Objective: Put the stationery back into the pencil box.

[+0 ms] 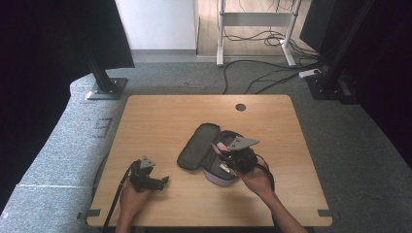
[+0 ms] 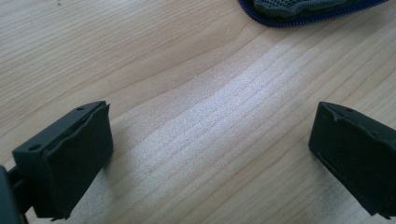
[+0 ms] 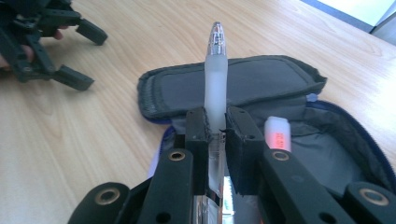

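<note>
High view above table [image 1: 160, 111], gripper views close, sharing the pencil case [image 3: 243, 88].

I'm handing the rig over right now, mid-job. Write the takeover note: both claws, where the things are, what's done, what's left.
Right claw: shut on a frosted pen, held over the open pencil case.
Left claw: open, nothing in it, low over the bare table left of the case.
A second marker lies inside the case.
Done: case unzipped, flap folded back, pen gripped.
Left: whether the pen goes in or comes out, I cannot tell; finish that move.

Your pencil case [image 1: 209, 150] lies open on the table [image 1: 160, 116]. The pen [image 3: 216, 79] is above its inside, a marker [image 3: 277, 134] lies in it, your left gripper [image 1: 163, 182] rests left of it.
</note>
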The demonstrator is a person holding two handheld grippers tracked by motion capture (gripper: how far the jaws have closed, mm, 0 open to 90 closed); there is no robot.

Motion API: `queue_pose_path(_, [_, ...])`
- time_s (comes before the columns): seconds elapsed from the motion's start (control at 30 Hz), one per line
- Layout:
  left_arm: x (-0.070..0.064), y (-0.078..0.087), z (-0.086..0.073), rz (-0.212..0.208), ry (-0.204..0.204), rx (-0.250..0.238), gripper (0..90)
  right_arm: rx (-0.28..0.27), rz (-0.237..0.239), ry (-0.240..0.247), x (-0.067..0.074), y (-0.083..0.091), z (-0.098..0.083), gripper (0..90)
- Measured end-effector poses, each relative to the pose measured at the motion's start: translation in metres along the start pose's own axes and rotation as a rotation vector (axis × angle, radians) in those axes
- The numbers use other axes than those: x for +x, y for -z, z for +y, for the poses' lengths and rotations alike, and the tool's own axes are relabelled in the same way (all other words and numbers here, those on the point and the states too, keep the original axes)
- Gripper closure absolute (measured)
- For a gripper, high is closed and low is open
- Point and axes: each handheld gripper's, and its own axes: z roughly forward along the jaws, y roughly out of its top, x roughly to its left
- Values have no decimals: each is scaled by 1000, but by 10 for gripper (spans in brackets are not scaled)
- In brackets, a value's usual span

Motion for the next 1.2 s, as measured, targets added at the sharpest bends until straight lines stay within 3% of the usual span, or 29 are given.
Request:
queue_pose_path(0.53, [0,0,0,0,-1,1,0,21,-32,-12,-17,-20,-13,784])
queue_pose_path(1.2, [0,0,0,-1,-1,1,0,67,-21,-17,-22,-47,-31,778])
